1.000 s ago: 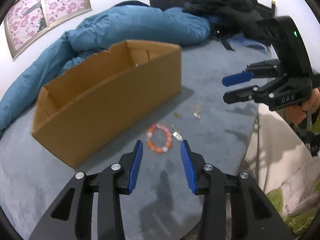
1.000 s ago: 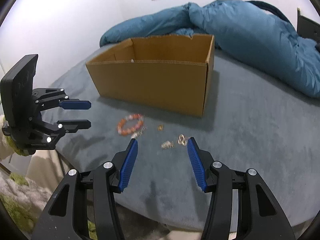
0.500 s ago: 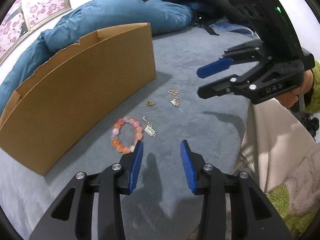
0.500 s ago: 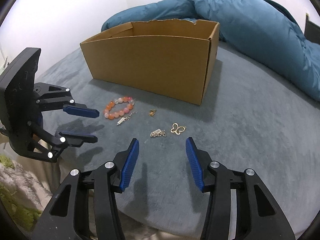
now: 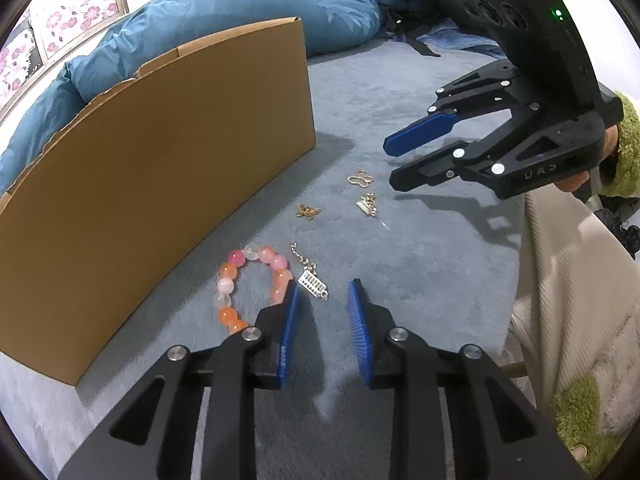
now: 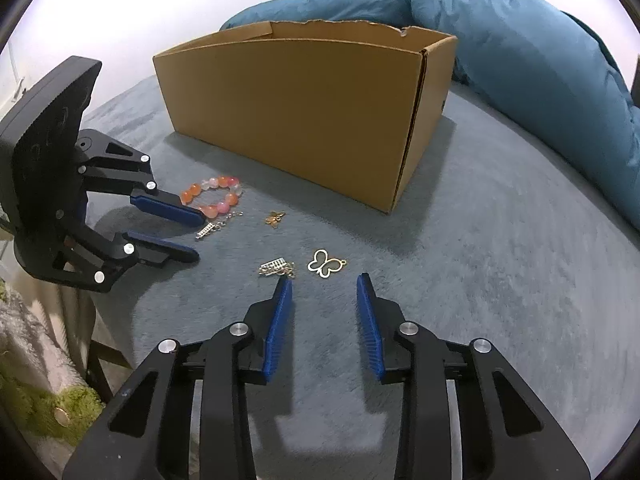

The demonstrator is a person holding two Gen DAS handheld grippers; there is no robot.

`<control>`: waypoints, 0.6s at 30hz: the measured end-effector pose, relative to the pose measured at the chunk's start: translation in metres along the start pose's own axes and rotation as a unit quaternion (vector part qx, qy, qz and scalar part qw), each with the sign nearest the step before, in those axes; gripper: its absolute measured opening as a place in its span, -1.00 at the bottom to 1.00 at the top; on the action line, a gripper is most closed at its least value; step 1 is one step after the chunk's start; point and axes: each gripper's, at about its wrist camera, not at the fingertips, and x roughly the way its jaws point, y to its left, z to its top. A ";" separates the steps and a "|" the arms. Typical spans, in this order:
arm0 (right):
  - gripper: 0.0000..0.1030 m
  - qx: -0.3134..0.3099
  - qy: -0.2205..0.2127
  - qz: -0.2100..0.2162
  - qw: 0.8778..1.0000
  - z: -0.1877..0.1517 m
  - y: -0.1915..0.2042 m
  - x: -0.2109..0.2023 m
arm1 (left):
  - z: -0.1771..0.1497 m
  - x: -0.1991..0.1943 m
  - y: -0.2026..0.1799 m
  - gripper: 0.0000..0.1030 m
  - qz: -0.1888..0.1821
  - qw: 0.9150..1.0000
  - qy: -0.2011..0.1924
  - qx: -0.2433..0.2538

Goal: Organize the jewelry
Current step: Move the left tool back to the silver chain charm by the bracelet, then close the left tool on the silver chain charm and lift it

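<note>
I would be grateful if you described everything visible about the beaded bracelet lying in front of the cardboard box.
The beaded bracelet is a closed loop of round, glossy beads in orange, pink and milky white, strung tightly together. It lies flat on the grey-blue plush surface, just in front of the cardboard box but apart from it. The left hand-held gripper, open, has one blue finger overlapping the loop's near edge; contact cannot be confirmed. A small silver chain charm lies right beside it.

L tongs (image 5: 322,286) open | by bead bracelet (image 5: 250,284) + silver charm (image 5: 313,282)
</note>
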 end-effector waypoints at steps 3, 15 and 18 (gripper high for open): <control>-0.41 -0.010 0.002 0.002 1.000 0.002 -0.003 0.004 | 0.001 0.003 0.001 -0.59 -0.004 1.000 0.002 -0.002; -0.45 -0.028 0.004 0.017 0.999 0.011 -0.010 0.022 | 0.003 0.007 0.006 -0.77 -0.012 1.000 0.008 -0.001; -0.48 -0.037 0.005 0.021 0.999 0.011 -0.009 0.023 | 0.002 0.007 0.006 -0.82 -0.010 1.000 0.010 0.002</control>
